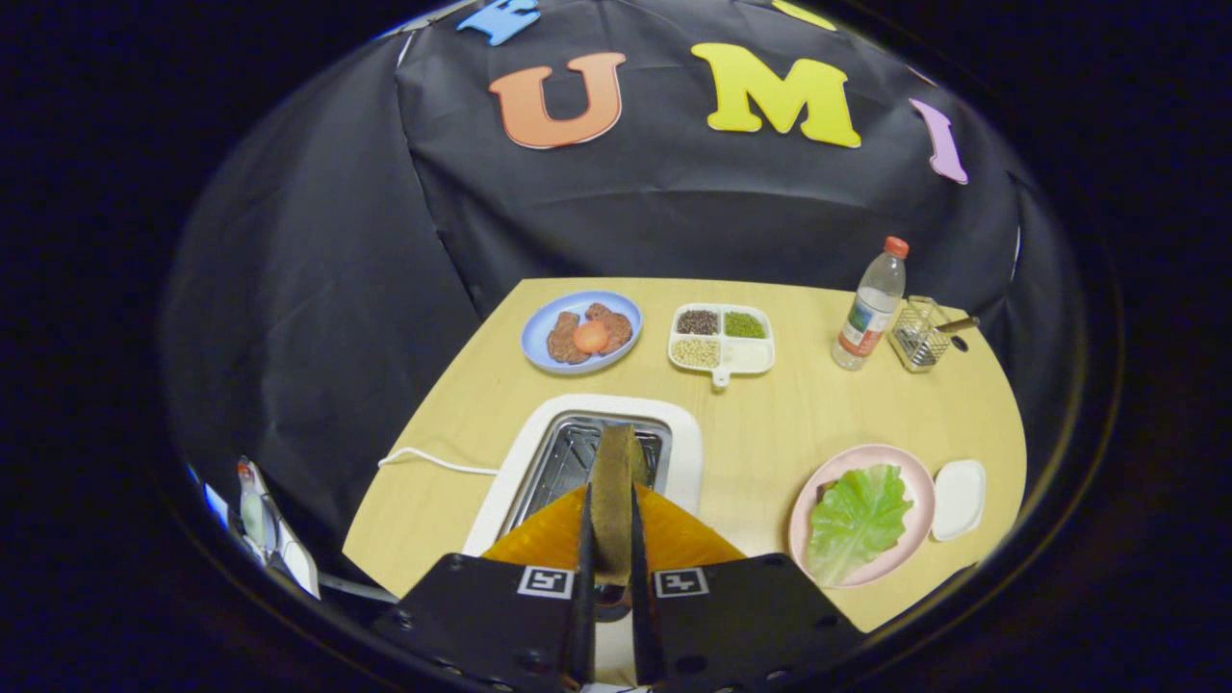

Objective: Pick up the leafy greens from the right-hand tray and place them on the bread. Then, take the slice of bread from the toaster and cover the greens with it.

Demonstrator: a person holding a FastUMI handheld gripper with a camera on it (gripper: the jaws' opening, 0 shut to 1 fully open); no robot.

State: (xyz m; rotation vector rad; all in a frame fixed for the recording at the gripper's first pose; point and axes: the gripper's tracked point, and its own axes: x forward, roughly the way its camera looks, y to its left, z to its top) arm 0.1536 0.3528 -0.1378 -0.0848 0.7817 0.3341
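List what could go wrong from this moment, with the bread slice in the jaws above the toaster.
1. The gripper pinches the bread slice on edge only, so it may twist or slip back into the toaster.
2. The lettuce leaf lies loose on the pink plate; setting the slice down could push it off.
3. The small white dish beside the plate could get bumped.

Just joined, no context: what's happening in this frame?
A person's handheld gripper is shut on a slice of bread, held edge-on between both fingers just above the white toaster. The leafy greens already lie on the pink plate to the right, with something dark just peeking out from under them, likely the bottom bread. The slice has yet to go over the greens.
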